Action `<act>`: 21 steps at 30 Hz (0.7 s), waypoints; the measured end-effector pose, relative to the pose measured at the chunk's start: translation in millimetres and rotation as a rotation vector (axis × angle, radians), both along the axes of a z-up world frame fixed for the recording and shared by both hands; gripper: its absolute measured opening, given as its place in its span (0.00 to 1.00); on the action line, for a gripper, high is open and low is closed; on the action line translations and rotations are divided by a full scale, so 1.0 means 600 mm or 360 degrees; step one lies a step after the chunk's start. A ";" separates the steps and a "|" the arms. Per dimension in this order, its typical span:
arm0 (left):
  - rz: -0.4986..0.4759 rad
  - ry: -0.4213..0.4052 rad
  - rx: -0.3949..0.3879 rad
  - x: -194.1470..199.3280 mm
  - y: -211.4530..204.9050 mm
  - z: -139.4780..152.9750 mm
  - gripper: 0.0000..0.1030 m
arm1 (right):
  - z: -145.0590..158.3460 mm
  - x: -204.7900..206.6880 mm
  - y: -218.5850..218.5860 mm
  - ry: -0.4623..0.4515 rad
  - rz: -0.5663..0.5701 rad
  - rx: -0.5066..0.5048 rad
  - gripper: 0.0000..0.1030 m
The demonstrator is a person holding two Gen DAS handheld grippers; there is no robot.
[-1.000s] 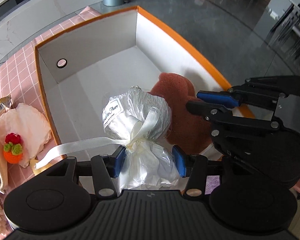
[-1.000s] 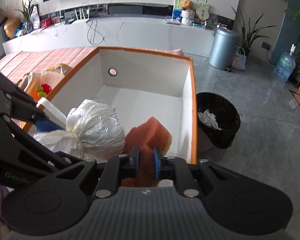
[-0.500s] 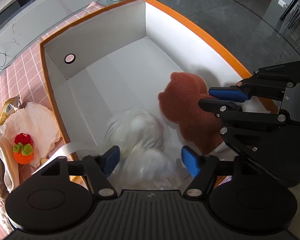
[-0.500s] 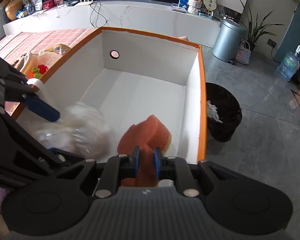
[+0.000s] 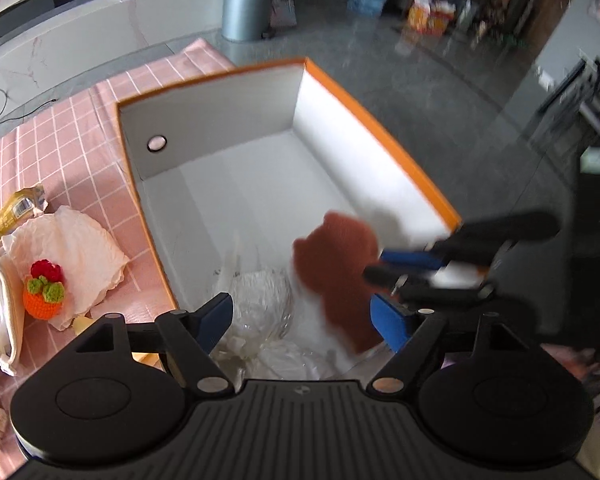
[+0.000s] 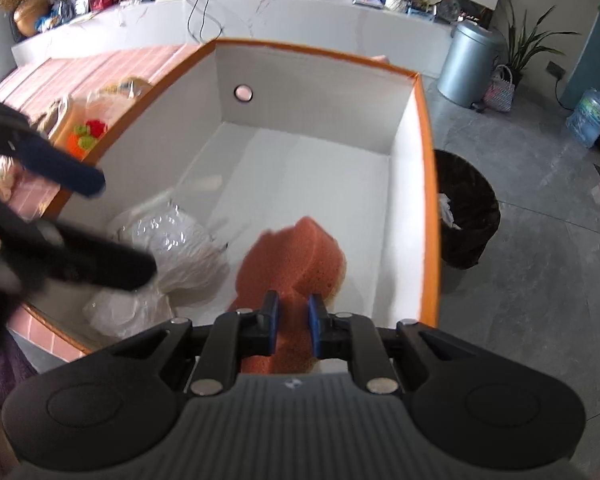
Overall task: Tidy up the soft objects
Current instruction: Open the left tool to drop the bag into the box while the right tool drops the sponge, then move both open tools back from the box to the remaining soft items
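A white box with an orange rim stands on the pink checked cloth. A white cellophane bag lies on the box floor near its front left corner. My left gripper hangs above the bag with its jaws opening; neither pad touches the bag. Beside the bag, an orange-brown sponge is held over the box floor, with my right gripper shut on its near end. The left gripper's blue pad shows blurred at the left of the right wrist view.
Left of the box lie a crochet orange-and-red fruit, crumpled white paper, a yellow packet and a cream cloth. A black waste bin stands right of the box. A silver bin stands further back.
My left gripper opened and let go of the white bag, which dropped onto the box floor; the gripper then rose and pulled back. The right gripper stays shut on the sponge.
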State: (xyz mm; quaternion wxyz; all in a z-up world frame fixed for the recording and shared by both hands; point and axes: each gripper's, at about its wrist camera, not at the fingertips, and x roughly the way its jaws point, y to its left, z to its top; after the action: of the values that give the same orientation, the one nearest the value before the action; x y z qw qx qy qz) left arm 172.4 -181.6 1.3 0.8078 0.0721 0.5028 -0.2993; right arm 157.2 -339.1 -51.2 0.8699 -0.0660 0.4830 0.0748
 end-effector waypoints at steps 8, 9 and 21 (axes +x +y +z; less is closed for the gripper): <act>0.0045 -0.0015 -0.0051 -0.014 0.025 0.007 0.89 | -0.011 0.006 0.011 0.0050 -0.0035 -0.0080 0.11; 0.0054 -0.0015 -0.0056 -0.015 0.028 0.006 0.89 | -0.009 0.004 0.012 0.0044 -0.0033 -0.0093 0.11; 0.0071 -0.0136 -0.0226 -0.046 0.064 0.039 0.89 | 0.065 -0.037 0.030 -0.0215 -0.0069 -0.0233 0.45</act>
State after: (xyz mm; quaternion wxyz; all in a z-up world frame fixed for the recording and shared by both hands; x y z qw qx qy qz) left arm 144.9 -143.5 24.7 0.8380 0.0162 0.4469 -0.3127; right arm 135.2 -321.3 -12.2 0.8948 -0.1240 0.4287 0.0159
